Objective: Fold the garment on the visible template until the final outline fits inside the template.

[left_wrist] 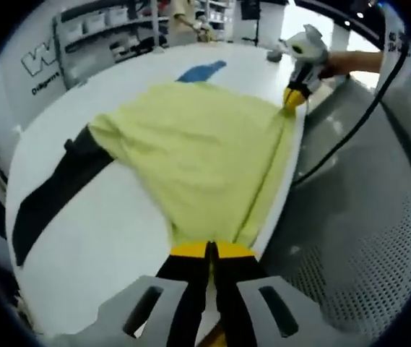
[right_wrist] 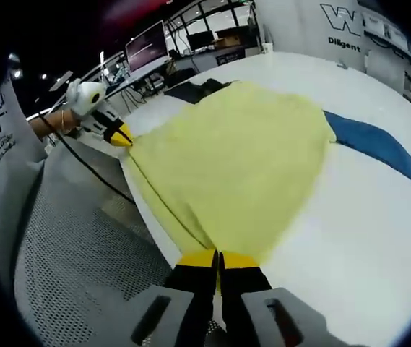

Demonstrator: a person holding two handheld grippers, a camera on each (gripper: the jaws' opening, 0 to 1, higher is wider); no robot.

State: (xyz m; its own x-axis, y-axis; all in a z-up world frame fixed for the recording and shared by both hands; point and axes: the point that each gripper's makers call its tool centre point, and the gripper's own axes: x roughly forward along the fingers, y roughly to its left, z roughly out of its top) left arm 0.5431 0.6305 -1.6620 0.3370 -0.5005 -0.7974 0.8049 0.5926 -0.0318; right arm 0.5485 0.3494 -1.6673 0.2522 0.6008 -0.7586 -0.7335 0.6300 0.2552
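A yellow garment [left_wrist: 198, 148] lies spread on the white table [left_wrist: 104, 231], one edge stretched along the table's rim. My left gripper [left_wrist: 211, 250] is shut on one corner of that edge, at the bottom of the left gripper view. At the top right of that view, my right gripper [left_wrist: 294, 99] pinches the other corner. In the right gripper view the garment [right_wrist: 241, 159] runs from my right gripper [right_wrist: 218, 259], shut on the cloth, to the left gripper [right_wrist: 123, 137] at the far corner. The cloth between them is taut, with a fold line near the rim.
A black cloth strip [left_wrist: 57, 188] sticks out from under the garment on one side and a blue one [left_wrist: 201, 71] on the other, seen as blue strip [right_wrist: 378, 148] and black strip [right_wrist: 198, 88]. A cable [left_wrist: 349, 137] hangs over a perforated grey floor [left_wrist: 364, 253]. Shelves [left_wrist: 104, 29] stand behind.
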